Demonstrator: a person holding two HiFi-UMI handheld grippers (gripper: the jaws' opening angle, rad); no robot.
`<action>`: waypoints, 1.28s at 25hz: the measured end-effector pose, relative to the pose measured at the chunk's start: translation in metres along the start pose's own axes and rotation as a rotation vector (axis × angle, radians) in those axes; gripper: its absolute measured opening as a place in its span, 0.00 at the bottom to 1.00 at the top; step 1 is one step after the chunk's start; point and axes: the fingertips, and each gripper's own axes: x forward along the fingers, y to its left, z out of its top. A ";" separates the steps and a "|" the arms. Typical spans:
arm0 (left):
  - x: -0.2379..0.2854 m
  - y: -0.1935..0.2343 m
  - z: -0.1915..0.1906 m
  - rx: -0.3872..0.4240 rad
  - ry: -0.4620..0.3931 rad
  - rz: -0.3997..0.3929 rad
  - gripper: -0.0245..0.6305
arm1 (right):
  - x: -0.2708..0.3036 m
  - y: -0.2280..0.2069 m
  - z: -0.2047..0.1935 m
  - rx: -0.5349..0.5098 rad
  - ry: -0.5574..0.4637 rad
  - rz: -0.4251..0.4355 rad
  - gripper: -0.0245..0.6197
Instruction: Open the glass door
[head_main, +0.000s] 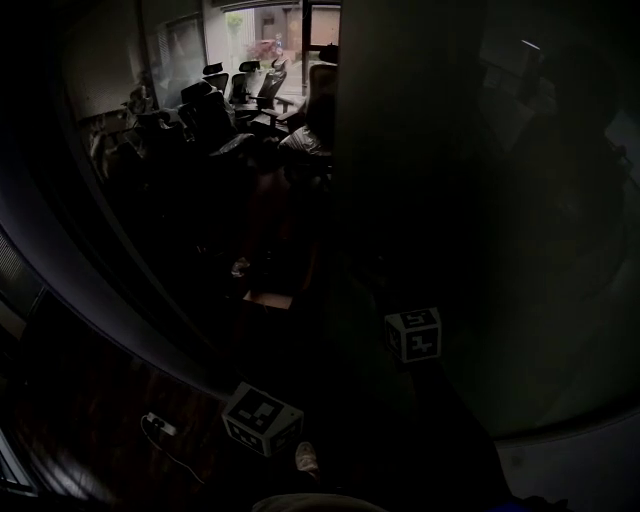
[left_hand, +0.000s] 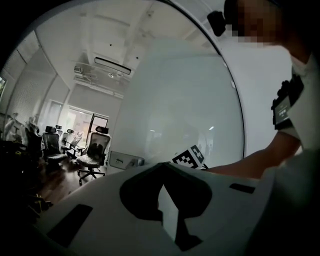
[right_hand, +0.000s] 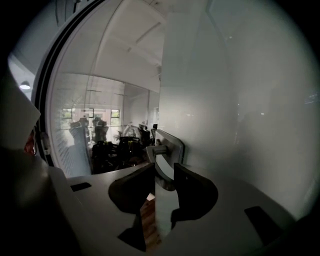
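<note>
At the edge of the glass door (right_hand: 240, 100), the right tongs (right_hand: 162, 167) grip its lever handle (right_hand: 167, 145), jaws about half apart. The left tongs (left_hand: 162, 166) are closed and empty. The door seems ajar, with most of its swing left.

— Look and state?
— Tall glass door (head_main: 450, 200), frosted pale grey, standing upright, swung partly open.
— Handle?
— Silver lever handle (right_hand: 167, 150), close to the free edge, sticking out from the pane, curved lever drooping downward.
</note>
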 end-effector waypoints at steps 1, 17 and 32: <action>0.005 0.001 -0.001 0.000 0.003 -0.009 0.04 | 0.003 -0.008 -0.001 0.000 -0.001 -0.019 0.21; 0.047 0.006 0.024 0.000 -0.016 -0.042 0.04 | -0.036 -0.073 0.018 0.001 -0.051 -0.142 0.21; 0.048 -0.006 0.027 0.000 -0.031 0.004 0.04 | -0.101 -0.058 0.041 0.053 -0.198 -0.072 0.21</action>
